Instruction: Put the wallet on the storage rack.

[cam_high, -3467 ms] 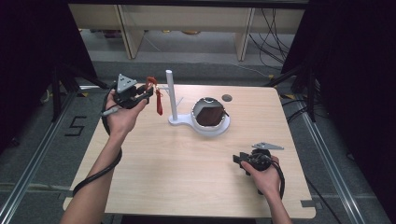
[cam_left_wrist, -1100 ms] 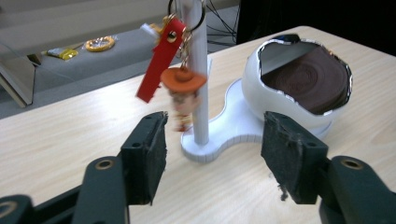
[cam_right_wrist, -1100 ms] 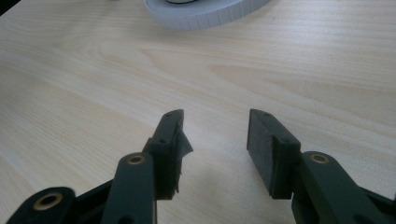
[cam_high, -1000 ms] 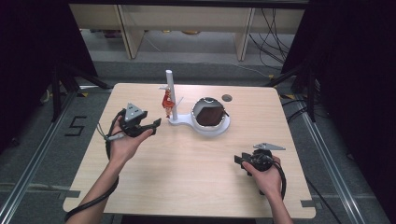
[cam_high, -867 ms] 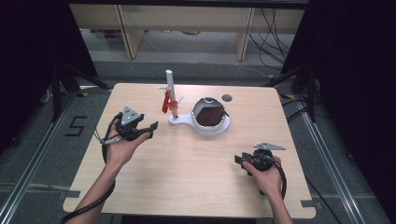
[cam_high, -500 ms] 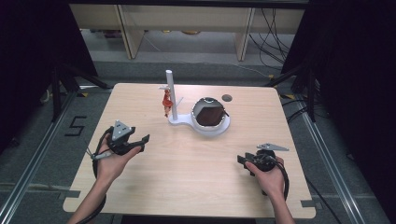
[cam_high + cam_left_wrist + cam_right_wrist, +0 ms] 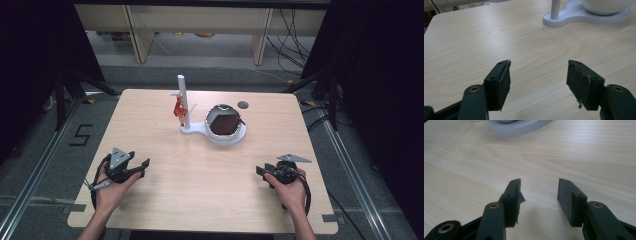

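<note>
**Two hand-held grippers low over table, both empty**

Left gripper [image 7: 142, 164]: held in the left hand [image 7: 111, 186] near the table's [image 7: 200, 200] near-left corner. The forearm enters from the bottom edge and angles slightly inward; the palm cups the body from below and behind, with the grey plate on top. The jaws point forward and to the right, roughly level, just above the wood. In the left gripper view [image 7: 539, 75] they stand spread wide with only bare table between them; the pads are worn, the right one frayed at its lower edge.

Right gripper [image 7: 262, 172]: held in the right hand [image 7: 290, 187] near the near-right corner. The forearm rises from the bottom edge, the fingers wrap over the body and the cable loops round the wrist. The jaws point left, across the table, toward the left gripper. In the right gripper view [image 7: 539, 195] they are parted, less widely than the left pair, and have just been opening; nothing lies between them. A torn flap hangs from the left pad.

Stand [image 7: 192, 131]: white base with an upright post, ahead of and to the right of the left gripper, well apart from both. A red item [image 7: 178, 109] hangs on the post.

Bowl [image 7: 225, 122]: white with dark contents, seated on the stand's wider end, beyond the right gripper.
</note>
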Tool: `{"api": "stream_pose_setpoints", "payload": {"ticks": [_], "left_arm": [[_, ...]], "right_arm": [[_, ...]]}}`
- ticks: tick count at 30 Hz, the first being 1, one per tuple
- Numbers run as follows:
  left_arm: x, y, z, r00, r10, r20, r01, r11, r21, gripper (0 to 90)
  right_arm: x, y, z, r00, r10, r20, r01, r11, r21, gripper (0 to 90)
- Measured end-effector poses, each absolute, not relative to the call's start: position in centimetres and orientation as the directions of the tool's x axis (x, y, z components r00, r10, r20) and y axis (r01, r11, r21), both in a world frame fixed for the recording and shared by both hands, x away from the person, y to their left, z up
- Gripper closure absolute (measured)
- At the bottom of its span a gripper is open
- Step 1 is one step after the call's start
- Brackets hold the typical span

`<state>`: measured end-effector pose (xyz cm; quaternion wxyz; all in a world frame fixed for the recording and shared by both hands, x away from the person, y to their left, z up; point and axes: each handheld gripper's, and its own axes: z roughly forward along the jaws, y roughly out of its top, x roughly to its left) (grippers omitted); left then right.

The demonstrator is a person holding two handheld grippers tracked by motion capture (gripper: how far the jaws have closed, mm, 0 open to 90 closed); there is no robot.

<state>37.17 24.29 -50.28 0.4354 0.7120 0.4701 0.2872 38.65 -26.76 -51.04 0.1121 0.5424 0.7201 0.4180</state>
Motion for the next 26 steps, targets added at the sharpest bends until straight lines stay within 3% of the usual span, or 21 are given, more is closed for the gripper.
{"api": "stream_pose_setpoints", "payload": {"ticks": [15,26], "left_arm": [[35.8,26.0,-52.3,0.344,0.939,-0.012,0.363,-0.121,0.924,35.3],[35.7,26.4,-52.3,0.313,0.95,-0.018,0.376,-0.106,0.92,35.4]], "right_arm": [[38.4,-27.3,-51.4,-0.381,0.886,0.264,0.648,0.052,0.76,53.2],[38.3,-27.7,-51.5,-0.372,0.89,0.265,0.62,0.026,0.784,52.4]]}}
